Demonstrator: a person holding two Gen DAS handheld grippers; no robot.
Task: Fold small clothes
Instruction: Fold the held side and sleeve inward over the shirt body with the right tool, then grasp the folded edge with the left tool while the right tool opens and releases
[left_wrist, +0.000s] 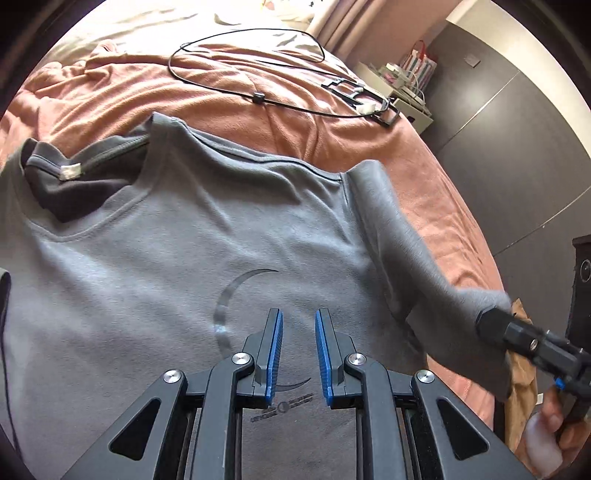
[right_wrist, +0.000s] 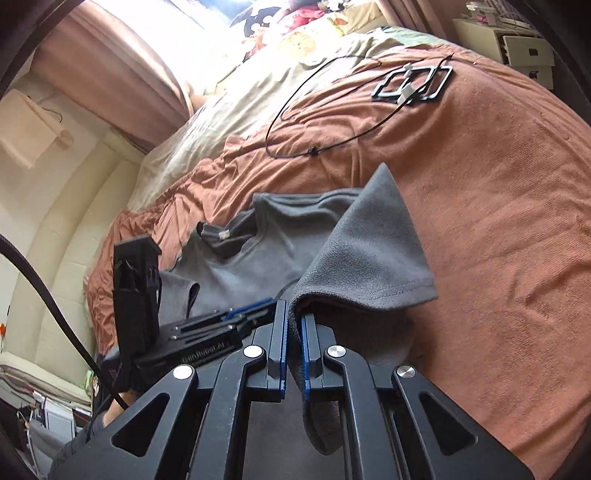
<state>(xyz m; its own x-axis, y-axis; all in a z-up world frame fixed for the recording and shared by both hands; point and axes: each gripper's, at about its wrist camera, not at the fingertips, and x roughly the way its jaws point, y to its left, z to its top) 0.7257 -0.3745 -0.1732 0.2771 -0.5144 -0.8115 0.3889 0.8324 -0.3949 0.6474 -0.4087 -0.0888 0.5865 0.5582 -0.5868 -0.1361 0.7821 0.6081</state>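
Handling: because the grey T-shirt (left_wrist: 177, 236) is soft, light knit, it should drape and slide rather than hold a crease, so I judge a hem or sleeve edge the best place to pinch.
Right fingers: my right gripper (right_wrist: 293, 332) is clamped on the sleeve (right_wrist: 369, 258), lifting it off the bed (right_wrist: 498, 221).
Left fingers: my left gripper (left_wrist: 298, 354) hovers over the chest print, fingers slightly apart, holding nothing.
Shirt: plain grey, face up, dark inner collar with a white tag, faint crescent logo.
Place: spread flat on the salmon blanket, a black cable (left_wrist: 229, 48) lying well beyond it.
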